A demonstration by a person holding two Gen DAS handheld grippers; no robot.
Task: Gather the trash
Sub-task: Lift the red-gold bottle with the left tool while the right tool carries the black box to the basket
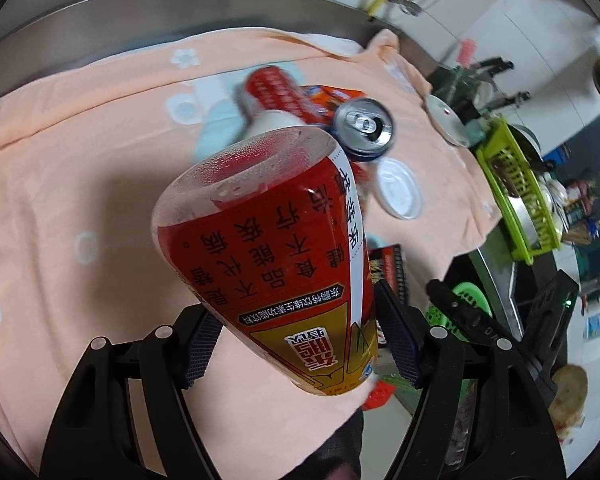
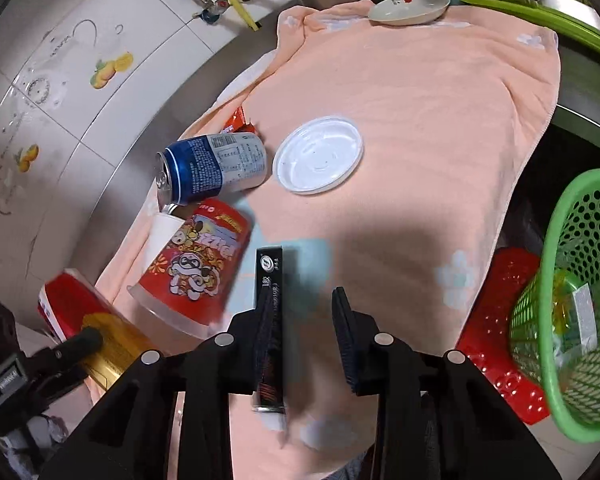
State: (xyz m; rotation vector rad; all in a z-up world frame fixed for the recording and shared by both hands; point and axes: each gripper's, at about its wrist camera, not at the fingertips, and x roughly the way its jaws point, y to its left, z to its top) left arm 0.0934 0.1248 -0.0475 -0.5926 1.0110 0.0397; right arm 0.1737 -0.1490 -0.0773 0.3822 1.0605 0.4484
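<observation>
Left claw (image 1: 300, 340) is clamped on the red-label bottle (image 1: 268, 240), pads on both sides, its base end toward the cam. The cap end is cut off below the claw, so I can't see it.

Right claw (image 2: 304, 320) is narrow. A slim black box (image 2: 269, 320) sits vs. my left pad, but the other pad stands apart w/ towel showing between, so no clamp is visible. The box's near end is blurred.

Other trash lies on the towel: a blue can (image 2: 216, 168) on its side, touching a tipped red cup (image 2: 196, 264), and a white lid (image 2: 318, 154) just beside the can. An orange wrapper (image 2: 240, 120) is mostly hidden behind the can.

A green basket (image 2: 580, 280) is at the right edge, partly cut off. Something yellowish is inside it, hard to make out. A red basket (image 2: 500, 340) sits just beside it, half covered.

A peach towel (image 2: 420, 120) w/ pale flowers covers a steel table (image 1: 180, 12). A plate (image 2: 410, 8) is on the far corner. Behind are a tiled wall (image 2: 60, 80) w/ fruit decals, pipes and a green dish rack (image 1: 516, 184).
</observation>
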